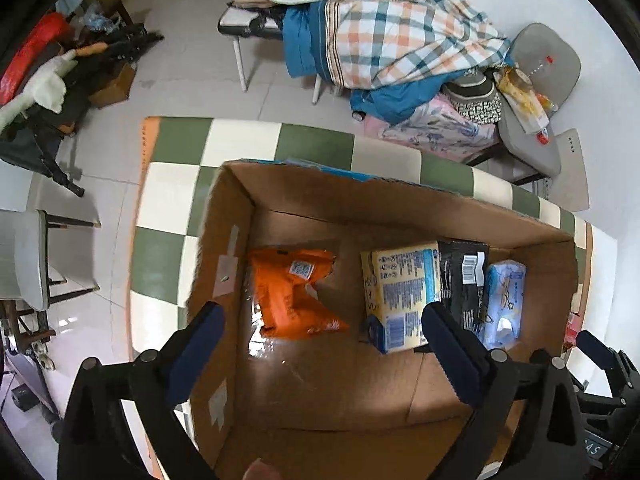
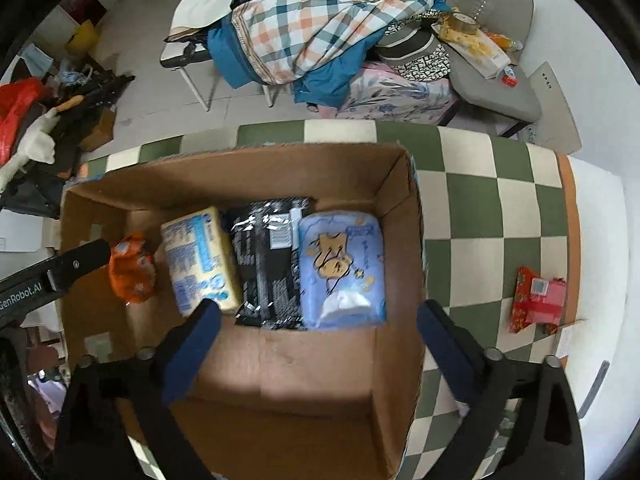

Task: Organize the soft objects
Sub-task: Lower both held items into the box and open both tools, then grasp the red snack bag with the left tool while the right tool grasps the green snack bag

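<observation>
Green-and-cream checkered table (image 2: 472,216) bearing cardboard box (image 2: 396,280) and red packet (image 2: 538,300).

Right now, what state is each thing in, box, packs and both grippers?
cardboard box: open, flaps up
orange pack: in box, lying apart
yellow pack: in box, beside black pack
black pack: in box, middle
blue tissue pack: in box
red pack: on table, outside box
left gripper: open, empty
right gripper: open, empty
</observation>
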A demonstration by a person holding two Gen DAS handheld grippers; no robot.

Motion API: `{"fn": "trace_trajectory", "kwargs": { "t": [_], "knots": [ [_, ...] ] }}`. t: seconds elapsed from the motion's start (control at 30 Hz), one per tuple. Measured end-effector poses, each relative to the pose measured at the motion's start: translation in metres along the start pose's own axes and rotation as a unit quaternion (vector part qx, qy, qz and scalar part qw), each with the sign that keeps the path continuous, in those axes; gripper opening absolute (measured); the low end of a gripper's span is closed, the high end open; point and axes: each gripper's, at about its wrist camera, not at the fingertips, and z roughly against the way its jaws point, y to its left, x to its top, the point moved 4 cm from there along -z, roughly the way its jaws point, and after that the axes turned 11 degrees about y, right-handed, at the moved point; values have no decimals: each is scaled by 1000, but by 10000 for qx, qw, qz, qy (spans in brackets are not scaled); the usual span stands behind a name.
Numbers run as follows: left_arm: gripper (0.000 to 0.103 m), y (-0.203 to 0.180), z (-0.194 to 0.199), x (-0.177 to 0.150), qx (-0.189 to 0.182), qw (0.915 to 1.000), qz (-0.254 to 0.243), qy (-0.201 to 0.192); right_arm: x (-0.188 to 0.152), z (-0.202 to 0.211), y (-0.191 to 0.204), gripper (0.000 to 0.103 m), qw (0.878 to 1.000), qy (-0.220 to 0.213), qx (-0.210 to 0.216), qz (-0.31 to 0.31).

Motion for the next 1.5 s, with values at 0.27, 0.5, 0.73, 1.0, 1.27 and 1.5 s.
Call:
{"fn": "trace_trajectory", "kwargs": {
  "t": [0.27,0.5,0.73,1.0,1.27,1.5],
  "knots": [
    [101,-10,20,-46,168,9987,-121,-463,-42,6,9,103,9997,-105,67,219],
    [101,-13,25,-89,69,9984,-118,-540,-80,15,6,103,9991,-293,42,292],
    [101,-19,44,-129,175,9966,-178,-789,-125,33,0,103,9980,-507,204,309],
    [101,-23,84,-175,181,9931,-318,-1117,-179,76,1,103,9937,-899,377,556],
    [101,-28,109,-196,210,9907,-355,-1296,-210,110,2,103,9886,-1175,697,637],
    [101,-87,124,-189,777,9775,-1153,-1589,-219,113,-60,103,9814,-1119,1523,-336]
  ]
}}
